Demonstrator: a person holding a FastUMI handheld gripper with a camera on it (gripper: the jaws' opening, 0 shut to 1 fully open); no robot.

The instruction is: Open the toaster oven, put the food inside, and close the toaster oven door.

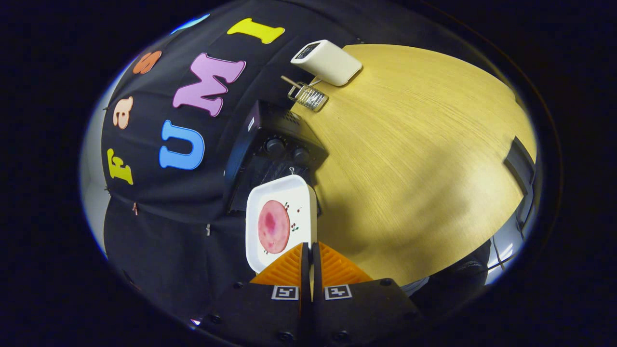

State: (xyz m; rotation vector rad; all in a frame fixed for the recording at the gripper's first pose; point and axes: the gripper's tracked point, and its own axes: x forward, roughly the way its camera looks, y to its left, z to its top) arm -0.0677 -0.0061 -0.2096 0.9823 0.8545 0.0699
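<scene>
My gripper [311, 246] is shut on the near rim of a white square plate [299, 193]. The plate carries a round pink slice of food [274, 226] and is held on edge, lifted above the wooden table [409, 144]. Just beyond the plate sits the black toaster oven [272, 149] with two round knobs [288, 150] on its front panel. The plate hides the lower part of the oven front, so I cannot tell how its door stands.
A white box-shaped device [327, 61] lies at the far end of the table. A small wire rack [308, 95] rests beside it, between the device and the oven. A dark object [520, 164] sits at the table's far side edge.
</scene>
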